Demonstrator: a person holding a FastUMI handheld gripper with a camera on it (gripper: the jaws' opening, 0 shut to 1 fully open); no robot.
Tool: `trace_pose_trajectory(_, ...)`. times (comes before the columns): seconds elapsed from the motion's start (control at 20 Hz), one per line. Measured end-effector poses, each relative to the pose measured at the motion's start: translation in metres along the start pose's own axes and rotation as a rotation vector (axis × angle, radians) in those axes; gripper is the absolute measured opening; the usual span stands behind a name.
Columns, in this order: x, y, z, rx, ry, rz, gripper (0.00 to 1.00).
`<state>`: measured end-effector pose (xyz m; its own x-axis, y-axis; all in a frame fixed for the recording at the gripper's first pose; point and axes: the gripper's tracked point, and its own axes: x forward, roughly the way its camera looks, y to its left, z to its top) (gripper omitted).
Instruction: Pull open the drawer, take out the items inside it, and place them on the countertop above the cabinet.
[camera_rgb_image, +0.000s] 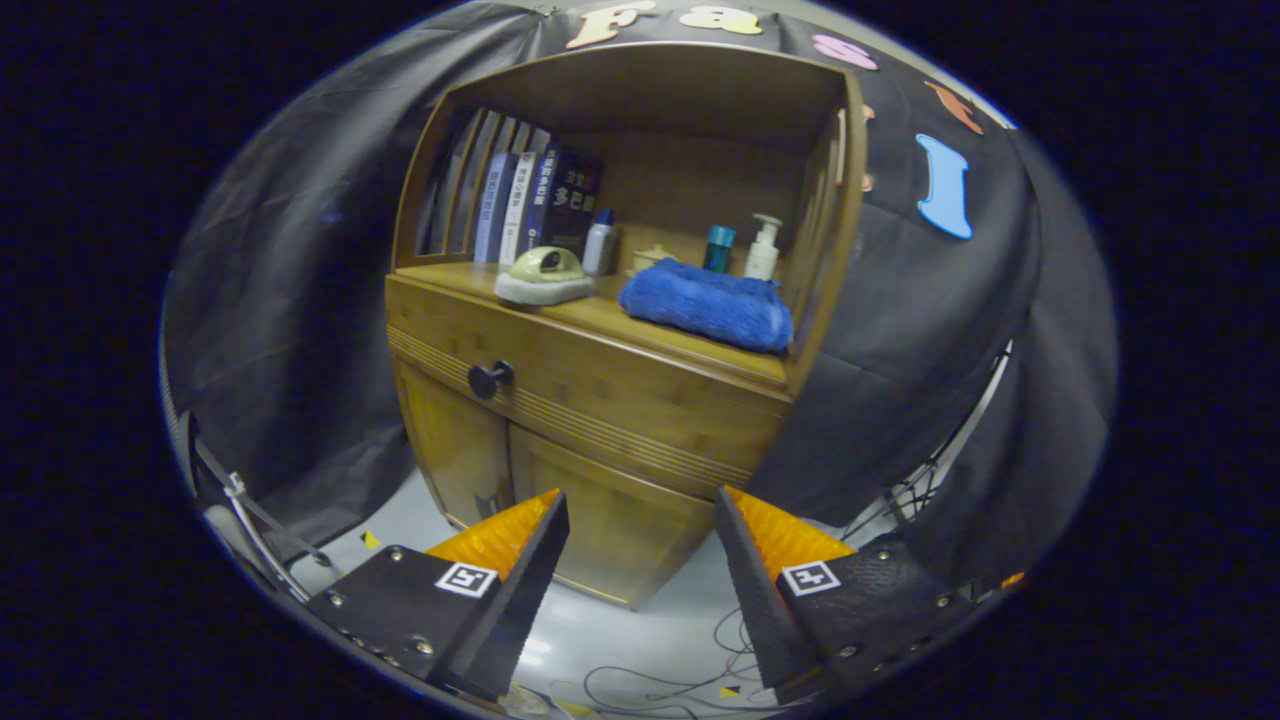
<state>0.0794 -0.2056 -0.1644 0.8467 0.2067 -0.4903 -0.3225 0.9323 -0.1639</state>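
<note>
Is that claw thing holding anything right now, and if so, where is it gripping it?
Nothing is held. The gripper has its jaws spread apart with only air between them, well short of the wooden cabinet and its closed drawer's knob.

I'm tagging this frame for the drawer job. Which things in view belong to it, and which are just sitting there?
Belongs to the job:
- drawer, shut
- drawer knob
- countertop
- gripper, fingers open, short of the cabinet

Just sitting there:
- blue towel
- books
- pump bottle
- teal-capped bottle
- blue-capped bottle
- green object on a pad
- lower cabinet doors
</note>
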Motion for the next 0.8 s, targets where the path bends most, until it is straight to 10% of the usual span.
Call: trace_pose_trajectory(0.8, -0.027, -0.075, -0.033, 0.131, -0.14, -0.113, 0.88)
